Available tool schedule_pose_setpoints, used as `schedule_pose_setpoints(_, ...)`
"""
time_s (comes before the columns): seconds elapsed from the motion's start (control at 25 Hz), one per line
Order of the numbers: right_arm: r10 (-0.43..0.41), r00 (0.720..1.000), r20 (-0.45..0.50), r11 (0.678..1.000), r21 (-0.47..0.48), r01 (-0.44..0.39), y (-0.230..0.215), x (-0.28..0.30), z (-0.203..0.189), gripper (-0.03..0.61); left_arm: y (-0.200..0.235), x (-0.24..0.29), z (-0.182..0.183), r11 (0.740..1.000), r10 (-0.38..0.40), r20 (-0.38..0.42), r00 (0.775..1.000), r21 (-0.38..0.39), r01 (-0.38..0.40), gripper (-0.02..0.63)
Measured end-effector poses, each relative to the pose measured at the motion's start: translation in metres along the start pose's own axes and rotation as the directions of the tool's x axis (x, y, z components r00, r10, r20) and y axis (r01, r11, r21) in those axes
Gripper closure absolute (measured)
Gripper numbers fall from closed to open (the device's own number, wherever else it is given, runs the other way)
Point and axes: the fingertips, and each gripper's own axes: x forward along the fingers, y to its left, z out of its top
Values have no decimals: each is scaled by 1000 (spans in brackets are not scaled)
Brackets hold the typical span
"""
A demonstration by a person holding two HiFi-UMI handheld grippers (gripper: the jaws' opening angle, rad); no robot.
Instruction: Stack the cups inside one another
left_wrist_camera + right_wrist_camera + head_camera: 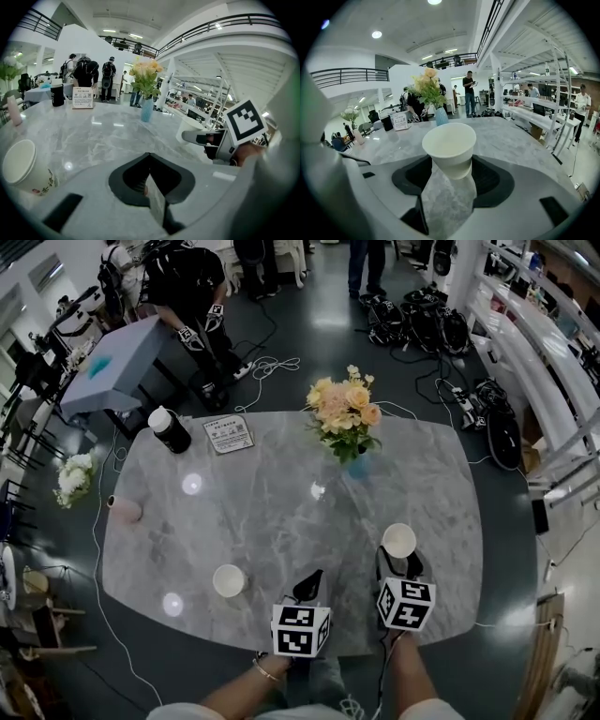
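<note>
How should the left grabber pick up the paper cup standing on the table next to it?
Grip the paper cup by its side wall just under the rim, coming level from the side where the left gripper is. It stands upright, mouth up, narrowing downward, so the upper wall probably holds best. Open the shut jaws first.

A big open-plan workspace, part office and part lab — a railed mezzanine [347, 73] overlooks white shelving racks [534, 338], cables [267, 367] and bags [412, 324] litter the dark floor [319, 343], and people [192, 292] stand by a worktable [122, 367]
</note>
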Motion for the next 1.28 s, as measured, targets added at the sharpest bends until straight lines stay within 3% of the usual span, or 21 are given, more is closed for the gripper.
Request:
schedule_pose_setpoints(0.48,1,1000,26,1000,-4,-1,18,-29,3,333,2,-35,0,1000,9,43,999,-2,-9,617)
schedule_pose_setpoints(1.28,65,997,45,996,-60,-62,87,-51,16,333,45,-101,-1,996,82,100,992,-33,-79,617)
